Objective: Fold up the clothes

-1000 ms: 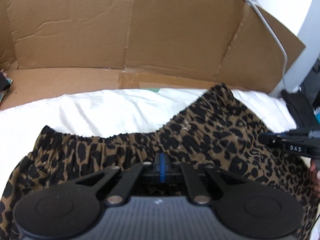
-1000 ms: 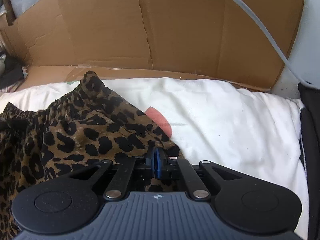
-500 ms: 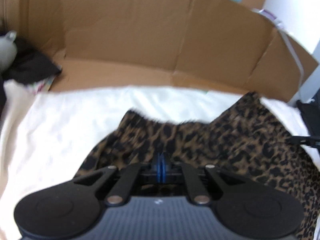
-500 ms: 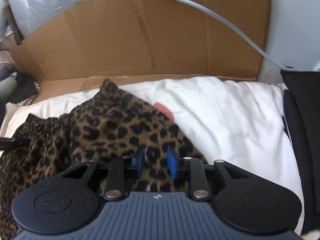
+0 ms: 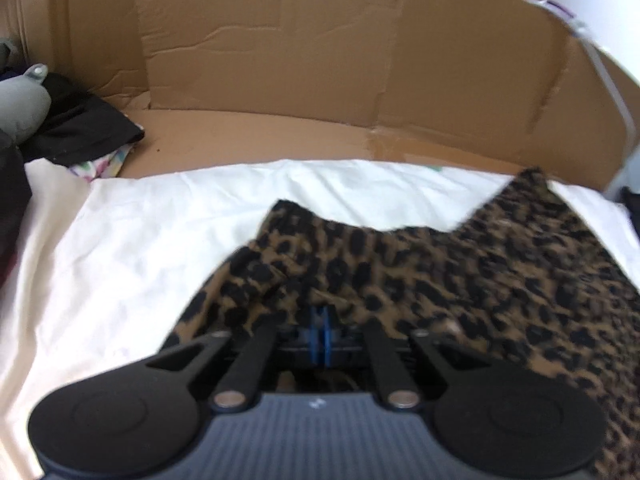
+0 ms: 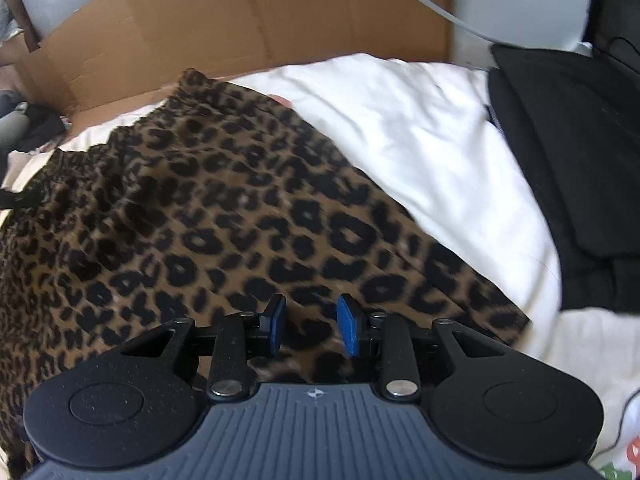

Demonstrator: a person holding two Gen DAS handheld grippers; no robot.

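A leopard-print garment (image 5: 460, 280) lies on a white sheet (image 5: 140, 240). In the left wrist view my left gripper (image 5: 319, 336) is shut, its blue pads pinching a bunched left edge of the garment. In the right wrist view the garment (image 6: 208, 208) spreads flat across the sheet (image 6: 432, 128), its gathered waistband at the far left. My right gripper (image 6: 311, 330) is open, its blue pads apart just above the cloth near its lower right part, holding nothing.
A cardboard wall (image 5: 320, 60) stands behind the sheet. Dark clothes and a grey object (image 5: 60, 120) lie at the far left. A black bag or garment (image 6: 572, 160) lies at the right of the sheet. A grey cable (image 6: 420, 0) runs along the cardboard.
My right gripper opened, let go of the garment and drew back toward its lower edge. My left gripper, still shut on the cloth, carried its edge over toward the right.
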